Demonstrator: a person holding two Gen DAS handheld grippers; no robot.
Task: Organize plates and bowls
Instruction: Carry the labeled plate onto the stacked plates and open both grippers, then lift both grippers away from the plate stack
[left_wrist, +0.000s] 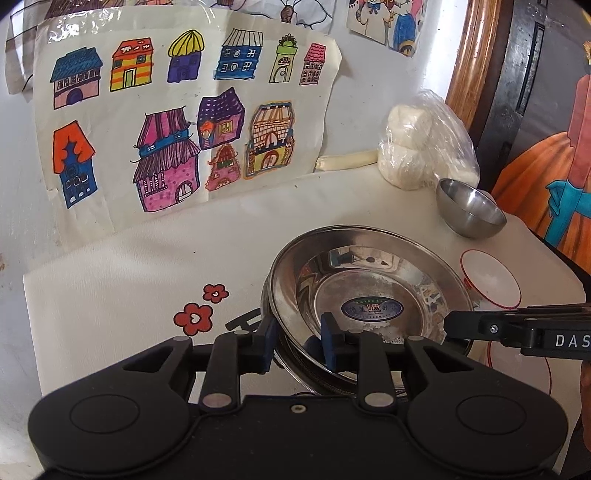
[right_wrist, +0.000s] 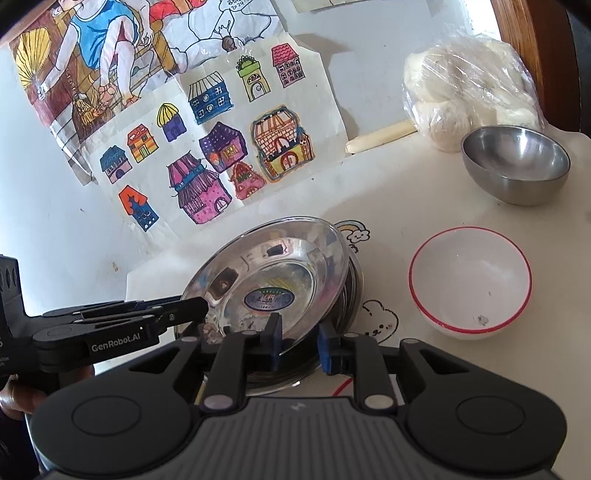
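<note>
A shiny steel plate (left_wrist: 369, 280) (right_wrist: 273, 266) lies tilted on a stack of steel plates (right_wrist: 351, 291) on the white table cover. My left gripper (left_wrist: 300, 341) straddles the top plate's near-left rim; its blue pads stand apart from the thin rim, so it is open. My right gripper (right_wrist: 300, 345) straddles the near-right rim the same way, open. Each gripper shows from the side in the other view: the right gripper (left_wrist: 448, 325) and the left gripper (right_wrist: 199, 306). A small steel bowl (left_wrist: 469, 210) (right_wrist: 515, 162) and a white, red-rimmed bowl (left_wrist: 491, 280) (right_wrist: 469, 280) stand to the right.
A plastic bag of white buns (left_wrist: 417, 147) (right_wrist: 469, 85) sits behind the steel bowl by the wall. Children's drawings of houses (left_wrist: 177, 122) hang on the wall at the back. A wooden frame (left_wrist: 476, 55) borders the right side. The white table cover (left_wrist: 110, 295) stretches to the left.
</note>
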